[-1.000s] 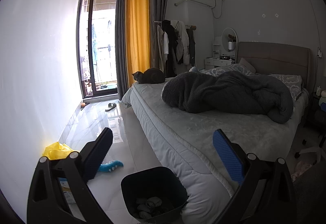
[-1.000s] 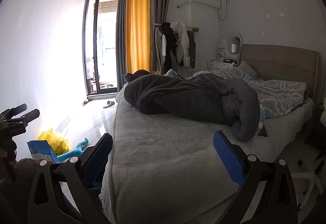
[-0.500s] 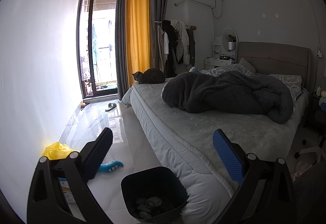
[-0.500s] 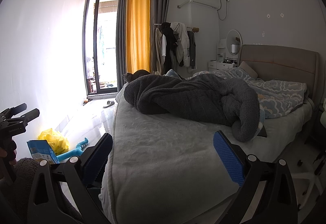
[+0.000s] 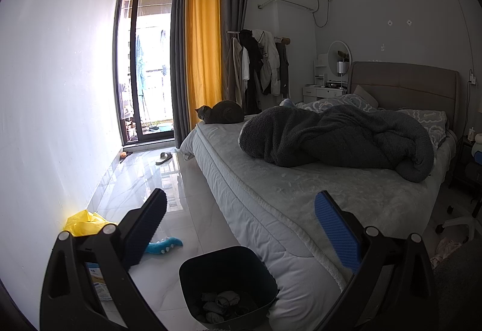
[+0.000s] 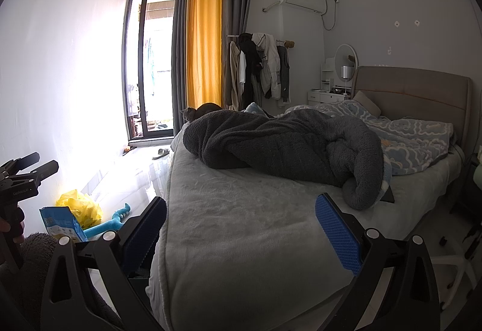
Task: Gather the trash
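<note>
I hold both claws released, with nothing between the blue-padded fingers. My left claw hangs above the dark plastic waste bin, which stands on the glossy white tiled floor against the foot corner of the grey-covered bed; dark crumpled items lie in its bottom. My right claw hangs over the bed's near edge, and in that view the left claw shows at the far left edge, gripped by a hand.

Trash lies on the floor beside the white left wall: a blue printed paper packet, a crumpled yellow plastic bag just behind it, and a teal soft toy beside both. From the left wrist the packet is mostly hidden behind the claw frame.

Farther off, a bunched dark grey fleece blanket lies across the bed and a grey cat sits at the far corner. A grey slipper rests near the glass balcony door, beside yellow and grey curtains.
</note>
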`<state>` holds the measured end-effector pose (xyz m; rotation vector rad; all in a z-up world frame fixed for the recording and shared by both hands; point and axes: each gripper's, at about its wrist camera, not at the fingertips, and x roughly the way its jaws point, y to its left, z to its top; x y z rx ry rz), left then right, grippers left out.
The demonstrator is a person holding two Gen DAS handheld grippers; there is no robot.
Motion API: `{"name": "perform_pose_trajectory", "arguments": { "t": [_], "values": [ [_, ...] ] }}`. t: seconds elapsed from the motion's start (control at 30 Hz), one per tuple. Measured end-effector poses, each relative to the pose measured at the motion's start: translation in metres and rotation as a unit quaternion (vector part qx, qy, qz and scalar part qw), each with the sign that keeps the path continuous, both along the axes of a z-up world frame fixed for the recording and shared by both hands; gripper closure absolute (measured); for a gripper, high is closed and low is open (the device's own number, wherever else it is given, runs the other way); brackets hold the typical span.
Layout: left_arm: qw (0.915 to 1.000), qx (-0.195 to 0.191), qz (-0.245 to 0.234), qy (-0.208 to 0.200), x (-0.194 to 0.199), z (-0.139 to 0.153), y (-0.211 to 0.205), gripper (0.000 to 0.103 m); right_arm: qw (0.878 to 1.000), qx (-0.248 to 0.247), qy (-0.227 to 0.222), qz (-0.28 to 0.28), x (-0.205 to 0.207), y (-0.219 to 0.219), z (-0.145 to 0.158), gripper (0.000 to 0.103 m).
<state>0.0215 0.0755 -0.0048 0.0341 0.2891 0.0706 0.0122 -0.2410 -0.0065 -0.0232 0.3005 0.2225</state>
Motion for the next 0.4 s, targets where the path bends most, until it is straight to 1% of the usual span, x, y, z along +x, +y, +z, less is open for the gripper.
{"name": "perform_pose_trajectory", "arguments": {
  "t": [0.4],
  "values": [
    [1.0, 0.0, 0.0, 0.0, -0.0001, 0.0005, 0.0001, 0.003, 1.0, 0.0, 0.0, 0.0, 0.0004, -0.0004, 0.0, 0.003]
  ]
}}
